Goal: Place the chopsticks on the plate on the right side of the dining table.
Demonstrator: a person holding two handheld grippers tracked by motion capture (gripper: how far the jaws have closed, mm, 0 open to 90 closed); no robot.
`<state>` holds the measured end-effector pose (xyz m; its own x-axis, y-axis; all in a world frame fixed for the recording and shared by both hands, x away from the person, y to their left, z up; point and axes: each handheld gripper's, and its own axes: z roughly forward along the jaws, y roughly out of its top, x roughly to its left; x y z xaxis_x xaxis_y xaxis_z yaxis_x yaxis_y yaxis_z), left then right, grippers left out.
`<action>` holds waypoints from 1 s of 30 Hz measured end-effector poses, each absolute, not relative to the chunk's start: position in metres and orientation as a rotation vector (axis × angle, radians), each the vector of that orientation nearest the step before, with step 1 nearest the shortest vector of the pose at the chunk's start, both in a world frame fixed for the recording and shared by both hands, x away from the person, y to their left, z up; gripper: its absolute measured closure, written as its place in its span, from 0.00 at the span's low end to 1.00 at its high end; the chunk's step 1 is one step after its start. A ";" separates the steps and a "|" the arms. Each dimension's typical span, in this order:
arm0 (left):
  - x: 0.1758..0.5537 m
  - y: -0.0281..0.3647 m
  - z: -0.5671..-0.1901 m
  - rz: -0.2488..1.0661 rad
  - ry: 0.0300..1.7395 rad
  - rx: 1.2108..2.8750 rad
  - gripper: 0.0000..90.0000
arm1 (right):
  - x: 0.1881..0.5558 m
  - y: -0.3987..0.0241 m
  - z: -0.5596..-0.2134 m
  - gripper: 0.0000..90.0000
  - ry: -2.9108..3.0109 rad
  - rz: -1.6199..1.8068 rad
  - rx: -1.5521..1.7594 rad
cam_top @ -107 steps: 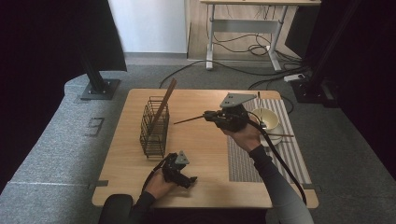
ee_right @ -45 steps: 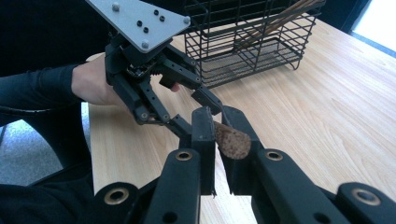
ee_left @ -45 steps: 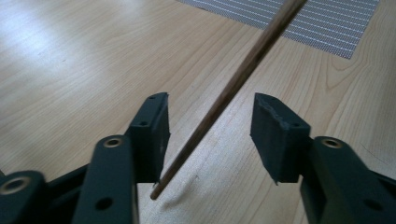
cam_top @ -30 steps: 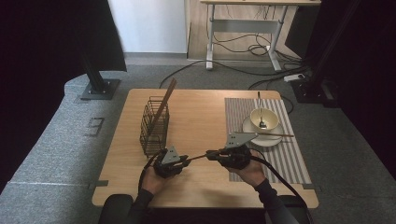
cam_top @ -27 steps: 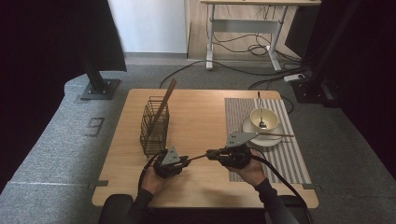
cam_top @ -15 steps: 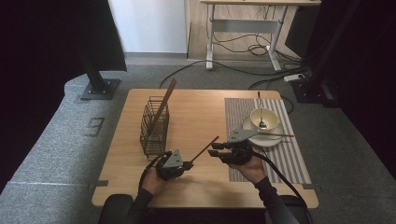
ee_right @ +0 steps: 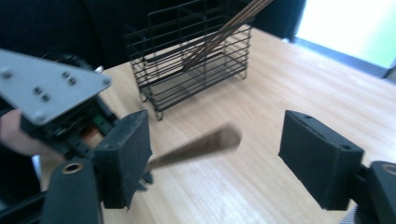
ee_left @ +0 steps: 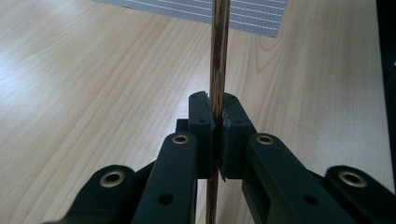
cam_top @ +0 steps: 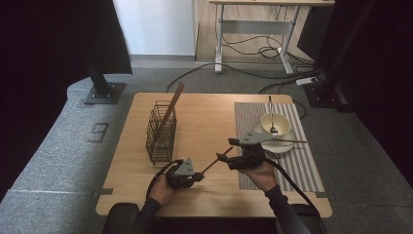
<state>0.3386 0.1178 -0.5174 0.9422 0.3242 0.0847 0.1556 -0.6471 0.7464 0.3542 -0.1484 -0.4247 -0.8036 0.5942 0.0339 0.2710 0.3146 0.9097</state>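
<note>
The worktop [cam_top: 204,122] carries a rack [cam_top: 160,130] at centre left, with one stick already standing in it. A chopstick [cam_top: 217,160] sits low in the middle; the left hand-held gripper [cam_top: 195,176] is clenched on it. The right hand-held gripper [cam_top: 233,152] has just been opening, its pads clear of the chopstick. The handover looks done; putting it in the rack is left.

Chopstick [ee_left: 218,56]: dark brown, fine wood grain. Left gripper [cam_top: 197,176] and right gripper [cam_top: 229,148]: black jaws, each topped by a grey plate. Wire basket [cam_top: 160,132]: black. Table [cam_top: 209,117]: pale wood, light grain. Placemat [cam_top: 311,165]: grey with thin white stripes. Bowl [cam_top: 275,124] and saucer [cam_top: 282,145]: cream.
</note>
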 end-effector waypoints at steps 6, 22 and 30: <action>0.339 0.120 -0.517 0.262 0.342 2.268 0.94 | 0.358 -0.149 -0.428 0.26 2.260 1.397 0.798; 0.340 0.131 -0.513 0.286 0.346 2.197 0.94 | 0.382 -0.165 -0.454 0.25 2.317 1.278 0.886; 0.340 0.137 -0.510 0.290 0.333 2.172 0.93 | 0.392 -0.168 -0.470 0.26 2.347 1.203 0.922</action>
<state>0.3401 0.1366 -0.5095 0.9365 0.3401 0.0853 0.1312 -0.5654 0.8144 0.3922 -0.1680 -0.4704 -0.7290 0.6845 -0.0101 0.3915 0.4289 0.8141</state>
